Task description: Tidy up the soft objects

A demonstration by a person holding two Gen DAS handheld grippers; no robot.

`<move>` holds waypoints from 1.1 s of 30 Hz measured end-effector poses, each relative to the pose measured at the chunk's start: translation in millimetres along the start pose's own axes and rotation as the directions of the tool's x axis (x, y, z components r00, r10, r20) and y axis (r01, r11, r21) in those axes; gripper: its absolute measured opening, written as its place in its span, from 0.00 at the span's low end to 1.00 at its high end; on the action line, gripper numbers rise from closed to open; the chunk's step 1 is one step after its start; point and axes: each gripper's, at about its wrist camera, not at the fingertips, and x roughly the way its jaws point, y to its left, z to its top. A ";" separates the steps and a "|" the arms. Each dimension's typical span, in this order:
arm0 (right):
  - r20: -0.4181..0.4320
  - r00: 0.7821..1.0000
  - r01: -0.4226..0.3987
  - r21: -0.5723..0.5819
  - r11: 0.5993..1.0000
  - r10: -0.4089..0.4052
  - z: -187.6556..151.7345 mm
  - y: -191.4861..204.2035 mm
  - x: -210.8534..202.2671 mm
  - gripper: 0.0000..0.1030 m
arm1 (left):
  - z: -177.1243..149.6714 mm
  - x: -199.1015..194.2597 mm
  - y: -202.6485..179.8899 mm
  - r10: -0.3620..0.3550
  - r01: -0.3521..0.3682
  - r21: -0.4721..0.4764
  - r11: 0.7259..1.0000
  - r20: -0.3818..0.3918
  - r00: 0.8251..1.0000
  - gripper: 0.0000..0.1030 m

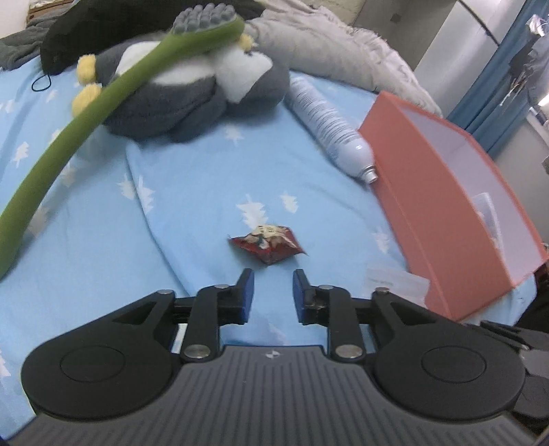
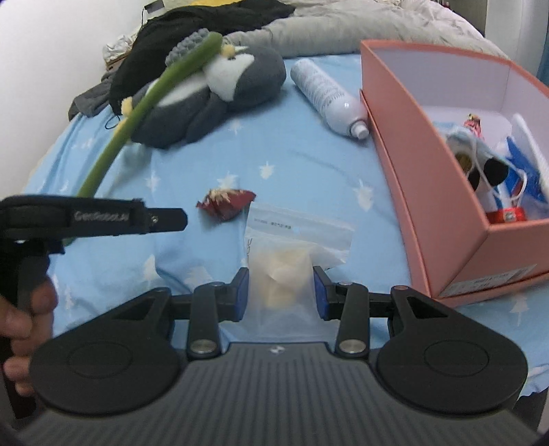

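Observation:
My left gripper [image 1: 272,274] stands open low over the blue bedsheet, with nothing between its fingers. A small red snack packet [image 1: 266,245] lies just ahead of its tips. My right gripper [image 2: 279,272] is shut on a clear zip bag [image 2: 291,240] with pale soft pieces inside; the bag's far end rests on the sheet. The red packet [image 2: 224,204] lies left of that bag. A grey and white penguin plush [image 1: 192,89] [image 2: 219,89] lies farther back. A long green plush stem [image 1: 85,127] [image 2: 137,113] with a grey head arcs over it.
A pink box [image 1: 446,206] [image 2: 429,171] stands open on the right, with several small items inside. A white bottle [image 1: 329,127] [image 2: 329,99] lies beside it. Grey bedding [image 1: 343,51] and dark clothes [image 2: 192,27] pile up at the back. A person's hand [image 2: 31,308] grips a black handle at the left.

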 end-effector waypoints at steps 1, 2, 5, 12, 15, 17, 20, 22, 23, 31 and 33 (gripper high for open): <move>-0.001 1.000 0.000 0.002 1.000 0.000 -1.0 -1.2 1.6 0.40 | 0.7 4.7 0.7 0.005 -0.005 0.003 1.000 -0.001 1.000 0.34; 0.001 1.000 0.001 0.005 1.000 -0.001 -1.9 -1.9 3.2 0.40 | 2.1 9.3 0.8 0.007 -0.007 0.010 1.000 0.001 1.000 0.35; 0.002 1.000 0.004 0.021 1.000 -0.004 -2.1 -6.8 7.3 0.40 | 7.6 20.1 -0.4 0.017 -0.017 0.027 0.999 0.000 1.000 0.42; 0.004 1.000 -0.001 0.037 0.999 0.001 1.2 -14.7 14.9 0.40 | 20.5 37.4 -15.1 0.025 -0.027 0.152 0.988 0.017 1.000 0.43; 0.004 1.000 -0.003 0.041 0.999 0.003 2.9 -16.3 17.7 0.40 | 25.9 47.2 -22.3 0.049 -0.051 0.235 0.971 0.011 0.999 0.43; 0.004 1.000 -0.003 0.045 0.999 0.003 3.3 -17.9 18.6 0.40 | 29.7 55.1 -24.2 0.058 -0.054 0.273 0.961 -0.006 0.998 0.43; 0.001 1.000 -0.004 0.051 0.999 0.004 3.9 -20.2 20.6 0.40 | 33.1 64.5 -24.5 0.046 -0.035 0.309 0.950 -0.027 0.999 0.43; -0.004 1.000 -0.004 0.056 0.998 0.004 4.0 -22.2 22.6 0.40 | 34.8 70.5 -24.9 0.023 -0.006 0.318 0.948 -0.048 0.999 0.43; -0.006 1.000 -0.004 0.057 0.998 0.004 4.2 -22.8 23.7 0.40 | 35.2 73.8 -24.9 0.017 0.002 0.320 0.948 -0.057 0.998 0.44; -0.028 1.000 0.000 0.064 0.998 0.002 4.2 -27.0 32.1 0.40 | 34.4 81.7 -21.6 0.008 0.013 0.310 0.951 -0.068 0.998 0.43; -0.044 0.999 -0.007 0.055 0.998 0.010 2.7 -26.0 35.6 0.41 | 31.6 80.9 -23.0 0.015 0.007 0.327 0.945 -0.066 0.998 0.40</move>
